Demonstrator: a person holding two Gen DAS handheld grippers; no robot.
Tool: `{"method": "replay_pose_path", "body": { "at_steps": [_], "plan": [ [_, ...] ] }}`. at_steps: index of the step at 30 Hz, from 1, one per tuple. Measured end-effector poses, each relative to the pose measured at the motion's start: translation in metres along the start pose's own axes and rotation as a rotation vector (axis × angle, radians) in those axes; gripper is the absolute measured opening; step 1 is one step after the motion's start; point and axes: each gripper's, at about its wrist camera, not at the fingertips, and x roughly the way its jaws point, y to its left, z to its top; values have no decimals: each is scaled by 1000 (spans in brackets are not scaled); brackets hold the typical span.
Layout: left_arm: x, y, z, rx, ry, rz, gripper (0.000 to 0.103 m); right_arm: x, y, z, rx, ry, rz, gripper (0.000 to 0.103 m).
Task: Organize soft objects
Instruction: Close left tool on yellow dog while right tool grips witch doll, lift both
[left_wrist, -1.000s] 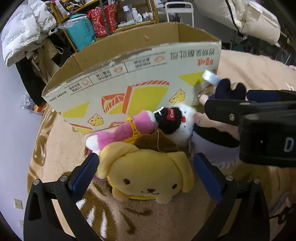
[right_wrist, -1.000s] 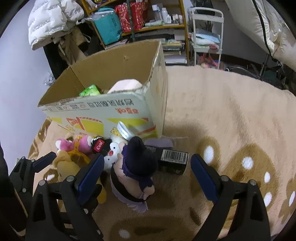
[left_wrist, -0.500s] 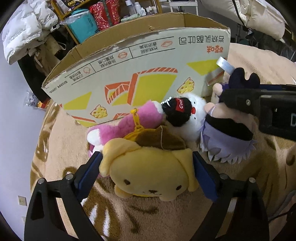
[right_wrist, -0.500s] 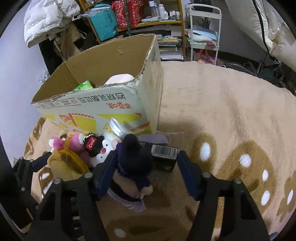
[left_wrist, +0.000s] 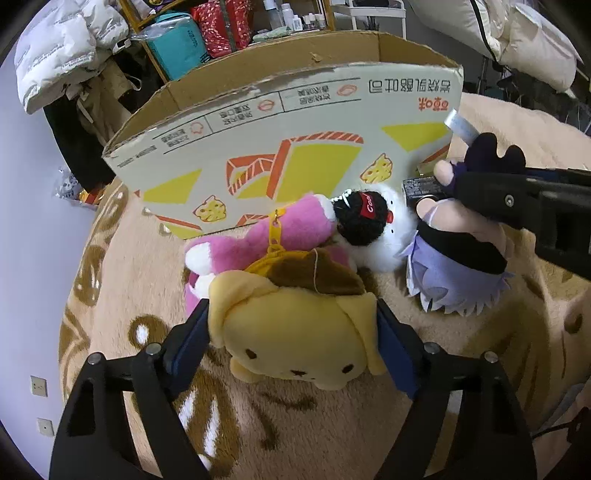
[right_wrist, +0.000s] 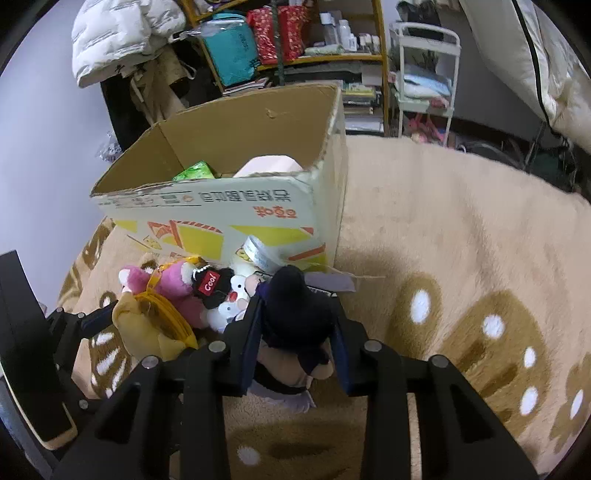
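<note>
My left gripper (left_wrist: 291, 345) is shut on the yellow dog plush (left_wrist: 295, 332), which lies on the rug; it also shows in the right wrist view (right_wrist: 147, 325). My right gripper (right_wrist: 297, 334) is shut on the head of a doll with dark purple hair (right_wrist: 295, 310) and a lilac skirt (left_wrist: 454, 284). A pink plush (left_wrist: 266, 236) and a white plush with a black "Cool" cap (left_wrist: 369, 225) lie between them, against the cardboard box (left_wrist: 295, 147). The box (right_wrist: 229, 206) holds a green packet (right_wrist: 195, 171) and a pale pink item (right_wrist: 269, 166).
A black carton with a barcode (left_wrist: 421, 188) and a tape roll (right_wrist: 258, 254) lie by the box's corner. Shelves (right_wrist: 295, 44), a white cart (right_wrist: 424, 74) and bedding stand behind the box. The beige patterned rug (right_wrist: 461, 258) spreads to the right.
Both grippers have closed: the left one on the yellow dog plush, the right one on the purple-haired doll's head. The right gripper also moved in over the doll.
</note>
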Motion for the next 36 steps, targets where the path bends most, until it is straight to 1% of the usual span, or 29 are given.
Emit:
{"method": "replay_pose_path", "body": {
  "at_steps": [6, 10, 15, 17, 19, 22, 27, 29, 36],
  "plan": [
    [-5, 10, -1, -53, 0, -33, 81, -9, 7, -3, -45, -26, -45, 36],
    [-13, 15, -2, -82, -26, -52, 81, -18, 10, -4, -59, -57, -63, 36],
    [-23, 21, -5, -113, -58, -56, 81, -31, 11, -5, -67, -112, -75, 36],
    [-30, 24, -5, -129, -83, -63, 81, -39, 10, -4, -68, -142, -76, 36],
    [-42, 27, -5, -148, -132, -64, 81, -45, 10, -4, -70, -164, -77, 36],
    [-61, 32, -6, -165, -215, -40, 81, -54, 12, -3, -85, -198, -91, 36],
    [-90, 40, -7, -187, -349, -12, 81, -68, 16, -1, -97, -260, -89, 36],
    [-97, 45, -7, -198, -380, -9, 81, -72, 18, 1, -105, -282, -96, 36],
    [-106, 56, -4, -233, -417, 18, 81, -87, 17, 3, -103, -358, -88, 36]
  ]
}}
